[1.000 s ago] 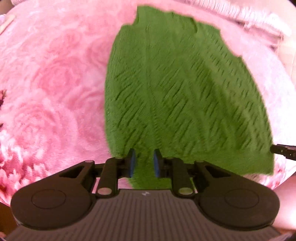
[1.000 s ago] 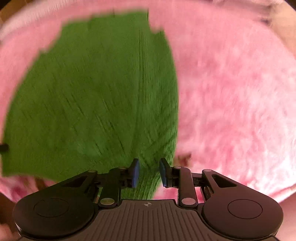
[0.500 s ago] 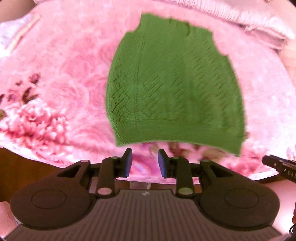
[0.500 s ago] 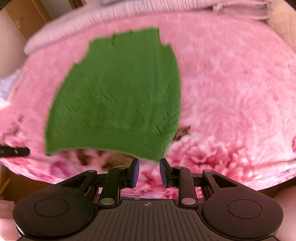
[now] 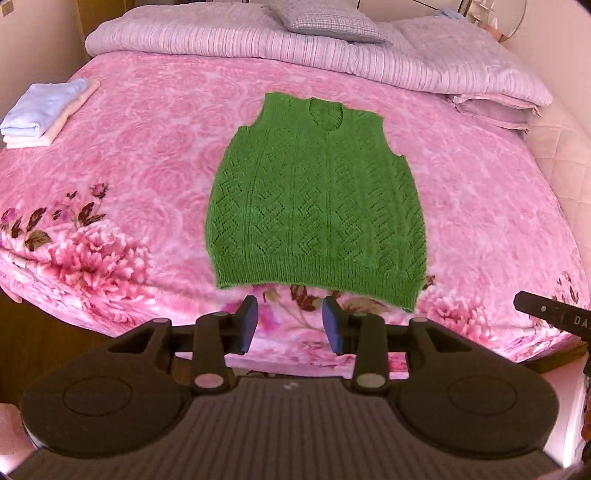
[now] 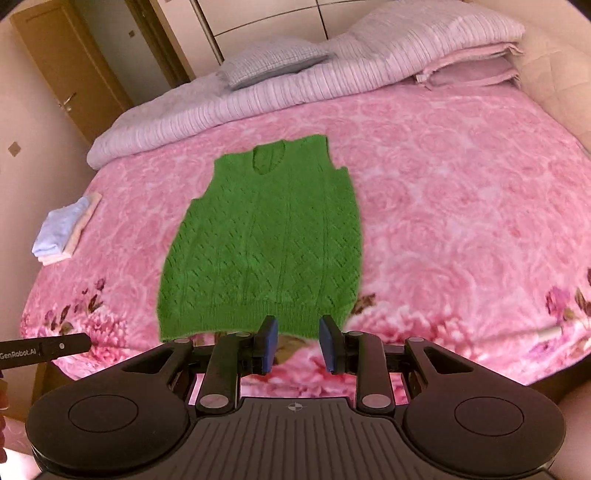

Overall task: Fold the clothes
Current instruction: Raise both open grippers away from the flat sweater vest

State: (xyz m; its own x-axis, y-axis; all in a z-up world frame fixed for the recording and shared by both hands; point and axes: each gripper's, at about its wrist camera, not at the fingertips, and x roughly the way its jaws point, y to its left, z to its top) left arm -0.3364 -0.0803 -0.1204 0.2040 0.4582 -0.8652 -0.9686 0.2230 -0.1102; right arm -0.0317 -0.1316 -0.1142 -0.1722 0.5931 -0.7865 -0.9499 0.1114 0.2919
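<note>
Left gripper [image 5: 290, 325] is hovering off the near edge of the bed, blue-padded fingers [image 5: 248, 325] spread with nothing between them. Right gripper [image 6: 295, 345] is doing the same, fingers [image 6: 268, 341] spread and empty, tips just short of the hem.

The green sleeveless knitted vest [image 5: 314, 206] is lying flat and face up on the pink floral plush blanket [image 5: 147, 158], ribbed hem [image 5: 314, 275] toward the grippers, V-neck [image 5: 325, 114] pointing away. It is looking fully spread, no fold in it yet.

Handling guess: soft, light, stretchy openwork knit. It is probably going to sag and stretch if lifted by one point, and the plush pile under it is likely going to drag on it. Safest holds are looking like the two hem corners, or the side edges below the armholes, pinching both layers together; open lace loops could be snagging on finger tips.

Left of the vest, a small stack of folded pale blue and cream cloths [image 5: 46, 112] is sitting on the blanket. Beyond the vest, a lilac striped quilt [image 5: 258, 44] and a grey checked pillow [image 5: 332, 22] are lying at the head of the bed.
</note>
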